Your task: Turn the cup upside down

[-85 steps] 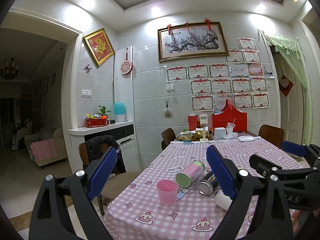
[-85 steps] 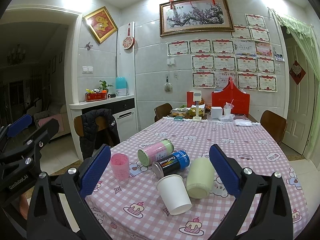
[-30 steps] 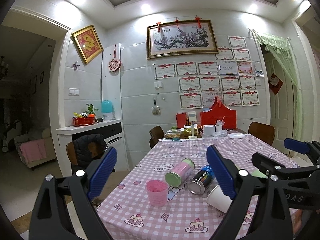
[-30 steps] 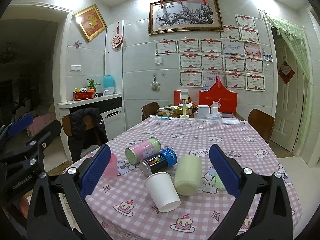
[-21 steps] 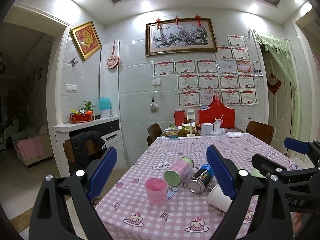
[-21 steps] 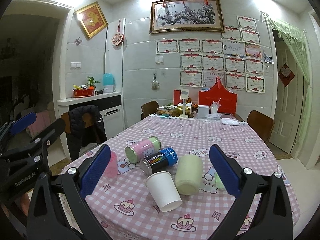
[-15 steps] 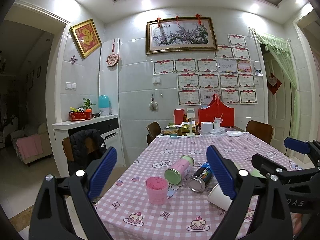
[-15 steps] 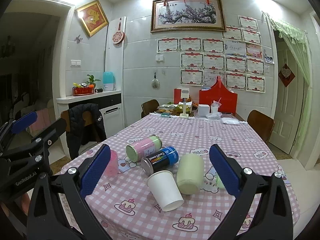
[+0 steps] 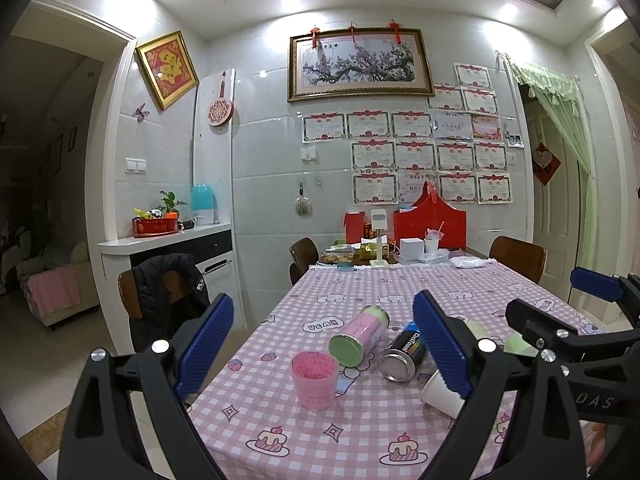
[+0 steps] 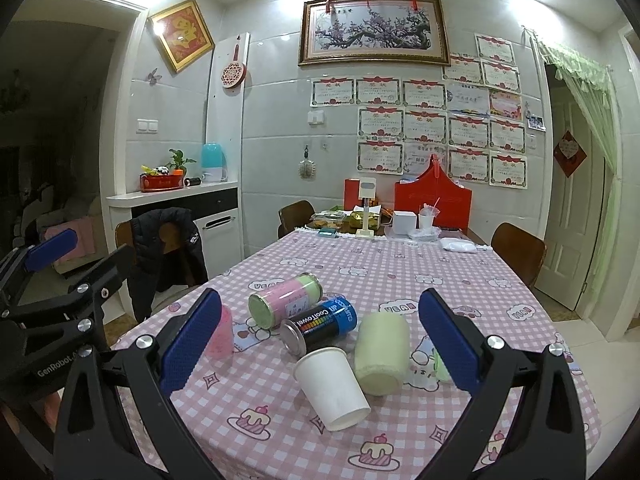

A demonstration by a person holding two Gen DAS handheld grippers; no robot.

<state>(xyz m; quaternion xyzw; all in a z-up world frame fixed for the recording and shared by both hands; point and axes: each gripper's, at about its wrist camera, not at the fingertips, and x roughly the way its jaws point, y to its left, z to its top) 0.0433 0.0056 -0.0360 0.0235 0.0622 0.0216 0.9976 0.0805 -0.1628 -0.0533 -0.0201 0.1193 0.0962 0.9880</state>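
Note:
A pink plastic cup [image 9: 315,379] stands upright, mouth up, near the table's left front edge; in the right wrist view it [image 10: 220,336] is half hidden behind a finger. A white paper cup [image 10: 331,387] lies on its side near the front, mouth toward me; it also shows in the left wrist view [image 9: 442,394]. My left gripper [image 9: 320,344] is open and empty, in the air in front of the pink cup. My right gripper [image 10: 320,336] is open and empty, in front of the white cup. The right gripper shows at the right of the left wrist view.
On the pink checked tablecloth [image 10: 400,272] lie a pink-and-green can [image 10: 285,305], a blue-and-black can [image 10: 320,325], a pale green roll [image 10: 382,352] and a small green item [image 10: 442,366]. Boxes and clutter stand at the far end [image 10: 400,216]. Chairs surround the table; one carries a black jacket [image 10: 168,248].
Both grippers have drifted slightly, so the table objects shift a little in view. Both stay open and empty. Nothing on the table has moved.

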